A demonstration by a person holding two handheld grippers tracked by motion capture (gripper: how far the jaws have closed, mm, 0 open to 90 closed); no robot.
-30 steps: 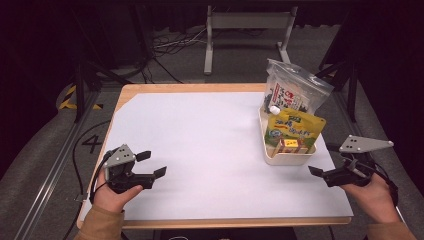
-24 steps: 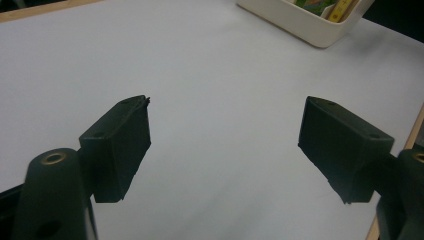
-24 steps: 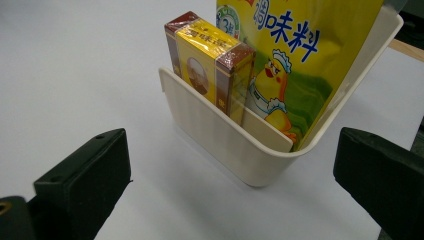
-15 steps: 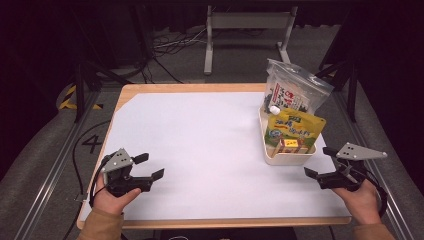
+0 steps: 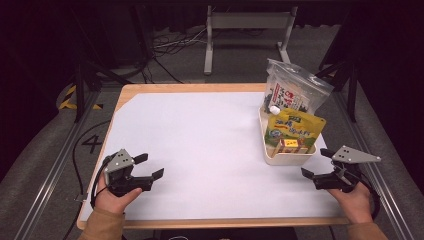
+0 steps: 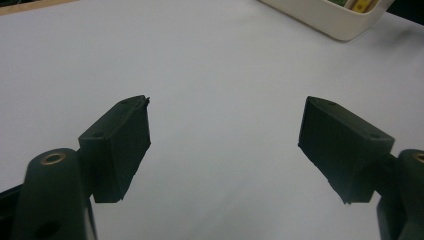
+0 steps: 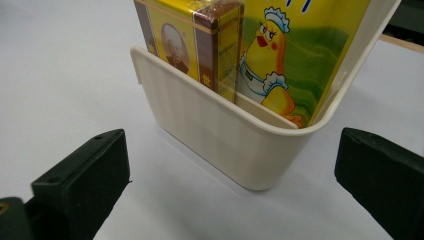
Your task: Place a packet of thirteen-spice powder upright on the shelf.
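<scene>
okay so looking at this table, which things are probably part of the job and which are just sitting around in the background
Likely part of the job:
cream bin
small box
yellow chicken pouch
clear snack bag
left gripper, open
right gripper, open

Just around:
metal stand
floor cables

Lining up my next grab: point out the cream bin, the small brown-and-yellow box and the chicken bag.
Cream bin (image 7: 220, 145): right gripper view, its near outer wall.
Small box (image 7: 217, 45): right gripper view, its brown corner edge.
Chicken bag (image 5: 295, 127): high view, its yellow front.
</scene>
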